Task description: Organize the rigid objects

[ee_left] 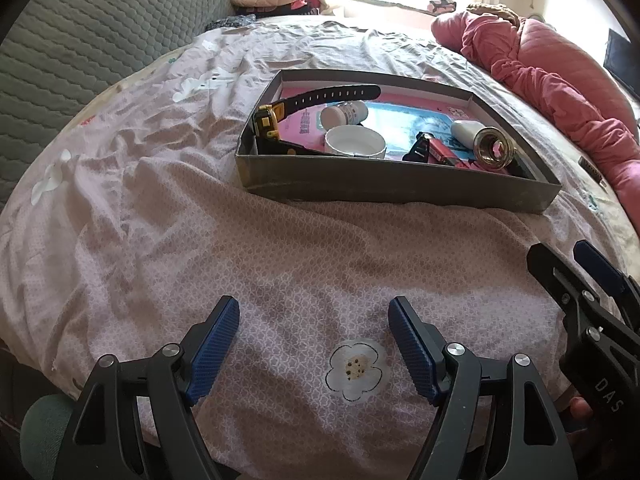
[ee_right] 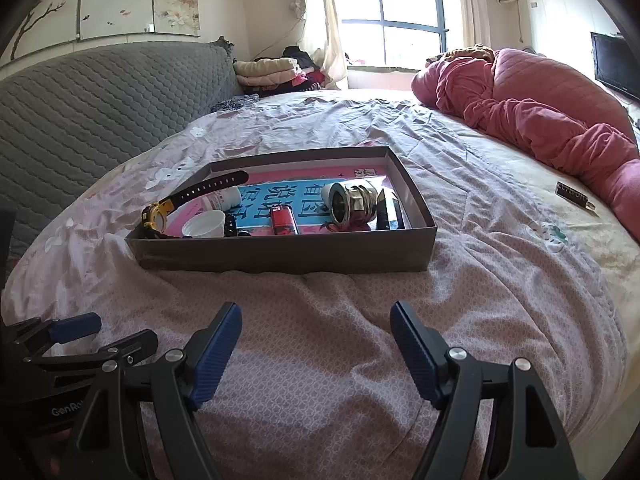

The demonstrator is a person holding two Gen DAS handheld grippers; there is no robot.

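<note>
Grey box (ee_right: 280,254) on bed, holding watch (ee_right: 192,196), lighter (ee_right: 283,220), metal fitting (ee_right: 354,204)

Grey box (ee_right: 280,254) mid-bed holds yellow-black watch (ee_right: 160,210), white bottle (ee_right: 222,200), cap (ee_right: 204,226), red lighter (ee_right: 283,220), metal fitting (ee_right: 352,202).

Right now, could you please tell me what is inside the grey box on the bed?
The grey box holds a yellow-and-black watch, white bottle, white cap, red lighter and metal fitting, on a pink-and-blue sheet. Its near wall hides the floor behind it.
</note>
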